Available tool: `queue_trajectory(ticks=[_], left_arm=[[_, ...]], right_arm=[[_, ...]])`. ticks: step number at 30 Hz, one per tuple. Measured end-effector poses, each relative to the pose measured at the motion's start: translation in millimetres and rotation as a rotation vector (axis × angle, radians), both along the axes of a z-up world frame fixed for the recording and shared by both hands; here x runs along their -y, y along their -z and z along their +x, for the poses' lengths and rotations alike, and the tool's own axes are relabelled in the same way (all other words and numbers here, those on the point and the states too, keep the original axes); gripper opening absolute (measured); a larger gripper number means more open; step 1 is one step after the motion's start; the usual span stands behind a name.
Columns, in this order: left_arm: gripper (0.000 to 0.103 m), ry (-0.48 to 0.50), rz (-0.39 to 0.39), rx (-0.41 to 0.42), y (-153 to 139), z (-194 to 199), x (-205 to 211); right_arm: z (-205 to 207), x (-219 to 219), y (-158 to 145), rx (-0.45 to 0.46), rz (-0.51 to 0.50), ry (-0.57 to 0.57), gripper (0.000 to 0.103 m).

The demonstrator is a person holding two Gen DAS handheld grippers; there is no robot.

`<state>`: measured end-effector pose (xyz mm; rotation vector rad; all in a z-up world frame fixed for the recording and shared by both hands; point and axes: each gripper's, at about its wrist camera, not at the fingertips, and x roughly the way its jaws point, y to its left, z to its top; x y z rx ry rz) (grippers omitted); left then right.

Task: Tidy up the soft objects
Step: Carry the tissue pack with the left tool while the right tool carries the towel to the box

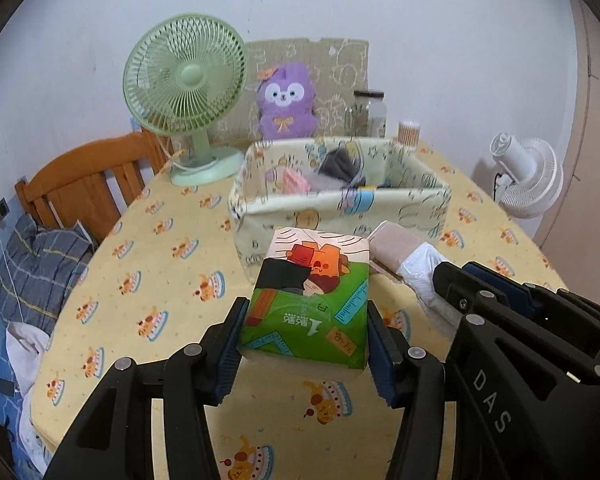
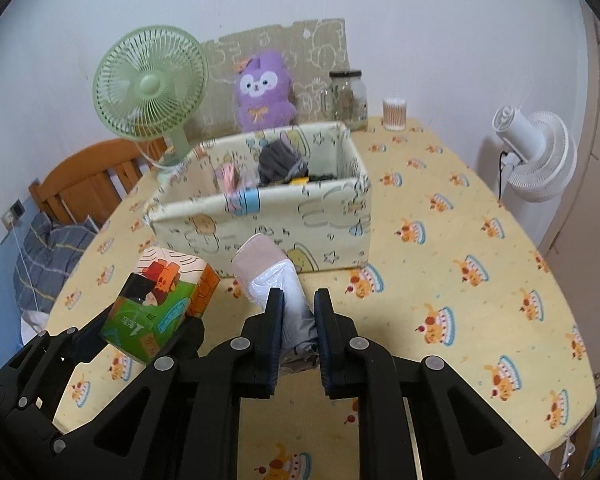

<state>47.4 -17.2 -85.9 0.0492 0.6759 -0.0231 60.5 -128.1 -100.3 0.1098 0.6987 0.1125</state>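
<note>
A soft rectangular tissue pack in glossy green printed film (image 1: 310,300) is clamped between the half-spread jaws of the left gripper (image 1: 304,350). A crinkled, plastic-wrapped beige roll (image 2: 274,276) is pinched by the narrowly closed right gripper (image 2: 298,334). Ahead of both, a cream printed fabric storage box (image 2: 260,224) is seen.

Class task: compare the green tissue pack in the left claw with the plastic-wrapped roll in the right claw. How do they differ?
The green tissue pack is a boxy block with bright cartoon print; the plastic-wrapped roll is a narrow cylinder in plain beige and white. The left claw stands wide around the pack; the right claw pinches the roll nearly closed. Both are held above the table, near the fabric bin.
</note>
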Motion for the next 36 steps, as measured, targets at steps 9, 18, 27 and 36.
queue_trajectory(ticks=[9,18,27,36], left_arm=[[0.056,0.002,-0.011,0.065,-27,-15,1],[0.056,0.009,-0.021,0.122,-52,-23,0],[0.056,0.014,-0.029,0.166,-67,-27,-2],[0.056,0.023,-0.031,0.187,-73,-19,-1]], right_arm=[[-17,1,-32,0.066,-0.004,0.009,0.018],[-29,1,-59,0.125,-0.009,0.018,0.018],[-36,1,-77,0.17,-0.015,0.023,0.018],[-28,3,-86,0.193,-0.021,0.028,0.018]])
